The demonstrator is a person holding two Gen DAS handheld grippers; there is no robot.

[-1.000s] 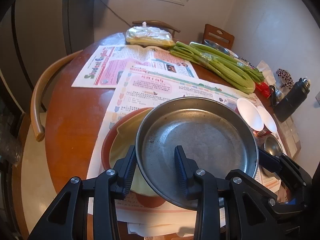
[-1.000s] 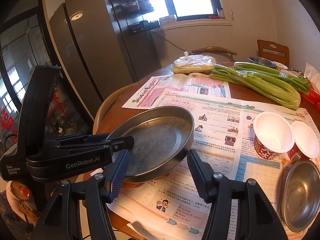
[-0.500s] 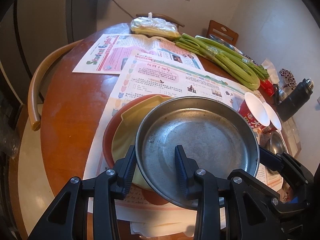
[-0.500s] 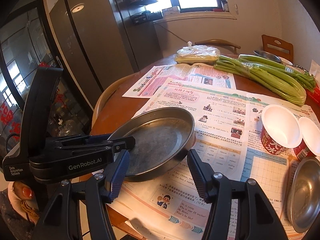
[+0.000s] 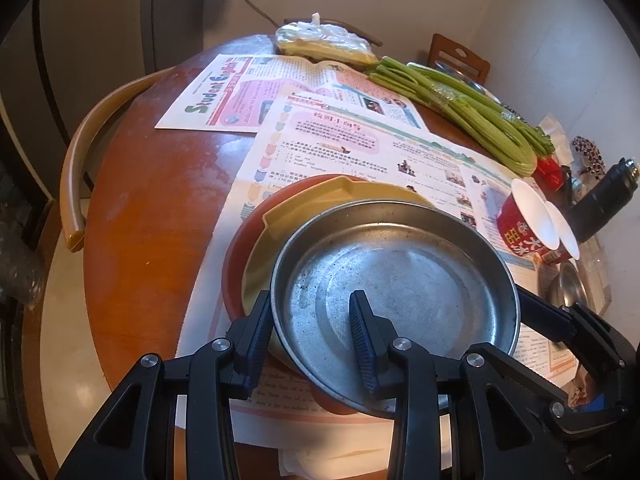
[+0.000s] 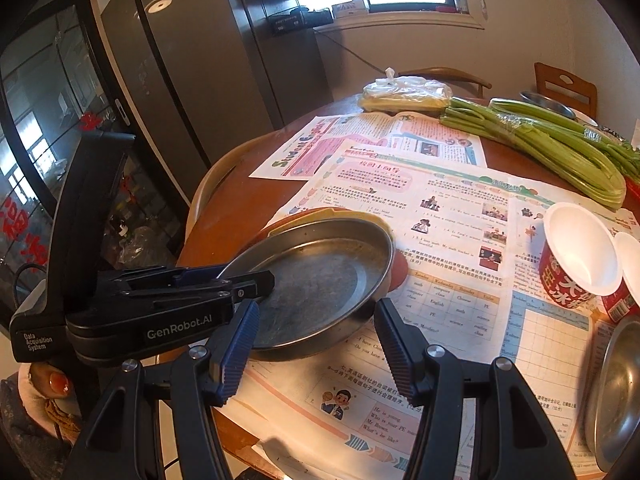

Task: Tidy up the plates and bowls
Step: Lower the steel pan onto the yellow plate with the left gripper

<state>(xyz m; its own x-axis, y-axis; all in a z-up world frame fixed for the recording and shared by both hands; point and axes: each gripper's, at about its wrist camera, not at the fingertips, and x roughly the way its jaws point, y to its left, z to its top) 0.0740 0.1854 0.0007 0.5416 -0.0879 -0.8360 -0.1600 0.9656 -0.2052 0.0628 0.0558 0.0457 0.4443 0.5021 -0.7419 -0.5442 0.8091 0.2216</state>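
A round steel pan [image 5: 400, 280] hangs tilted just above a yellow plate [image 5: 304, 204], which lies in a red-brown plate [image 5: 240, 248] on the newspaper. My left gripper [image 5: 310, 300] is shut on the pan's near rim, one finger outside and one inside. In the right wrist view the same pan [image 6: 320, 280] covers most of the yellow plate [image 6: 320, 214]; whether it touches the plate I cannot tell. My right gripper [image 6: 314, 312] stands open, its tips either side of the pan's edge and not pressing. The left gripper [image 6: 248, 280] reaches in from the left.
Two red paper cups [image 6: 576, 256] and a small steel bowl [image 6: 616, 392] sit to the right of the stack. Celery [image 6: 552, 140] and a bagged food parcel [image 5: 324, 42] lie at the far side. A black bottle [image 5: 604, 200] and a curved chair back [image 5: 80, 160] flank the table.
The pan and both grippers have sunk toward the yellow plate. The pan now covers more of it. Both grips look the same.
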